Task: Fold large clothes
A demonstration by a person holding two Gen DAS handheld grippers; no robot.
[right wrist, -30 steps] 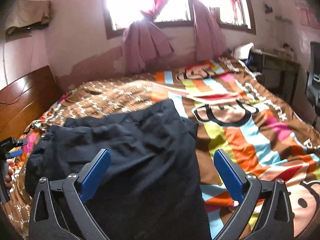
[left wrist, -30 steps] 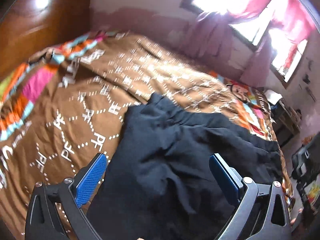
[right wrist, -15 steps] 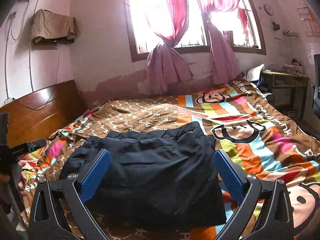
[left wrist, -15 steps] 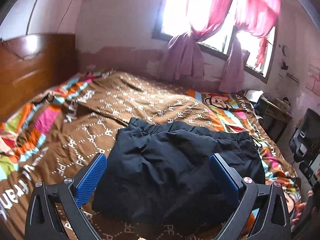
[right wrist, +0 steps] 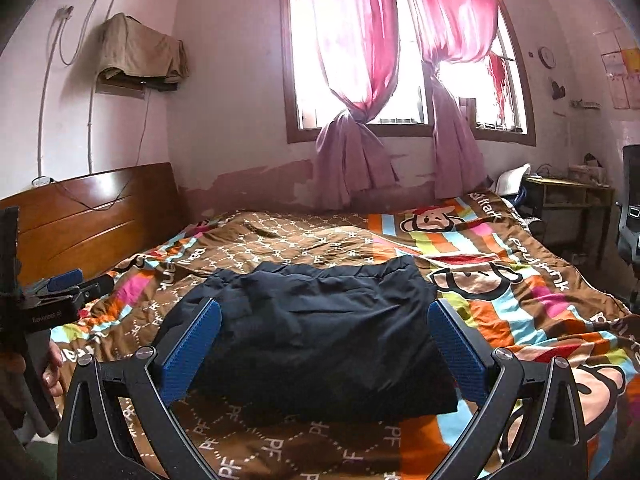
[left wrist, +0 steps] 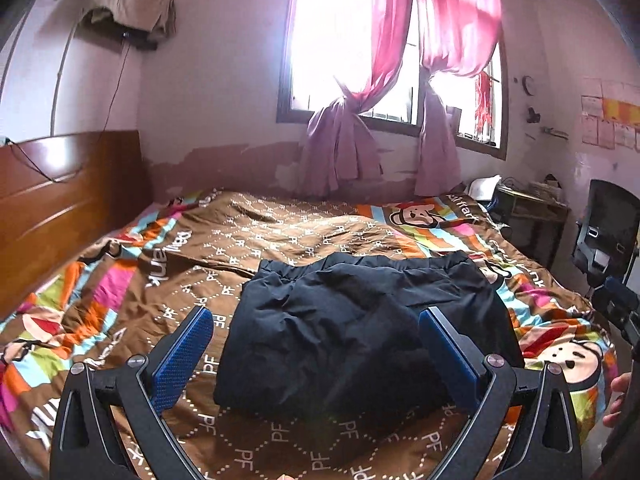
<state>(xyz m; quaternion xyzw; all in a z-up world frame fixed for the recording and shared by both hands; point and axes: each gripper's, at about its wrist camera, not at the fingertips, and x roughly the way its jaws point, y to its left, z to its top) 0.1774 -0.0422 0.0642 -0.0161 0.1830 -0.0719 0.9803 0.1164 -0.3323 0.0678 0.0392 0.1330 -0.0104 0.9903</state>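
A dark navy garment (left wrist: 360, 332) lies folded into a thick, rumpled rectangle on the bed's brown and striped cartoon bedspread (left wrist: 280, 236). It also shows in the right wrist view (right wrist: 320, 328). My left gripper (left wrist: 316, 356) is open and empty, held back from and above the garment's near edge. My right gripper (right wrist: 324, 344) is open and empty, also back from the garment. The left gripper's body shows at the left edge of the right wrist view (right wrist: 56, 296).
A wooden headboard (left wrist: 60, 204) stands at the left. A window with pink tied curtains (left wrist: 372, 60) is on the far wall. A desk (left wrist: 532, 208) and a black office chair (left wrist: 604, 232) stand right of the bed.
Both grippers have pulled back and up from the garment, which lay close under them a second ago. The garment now lies folded and untouched; the whole bed and window have come into view.
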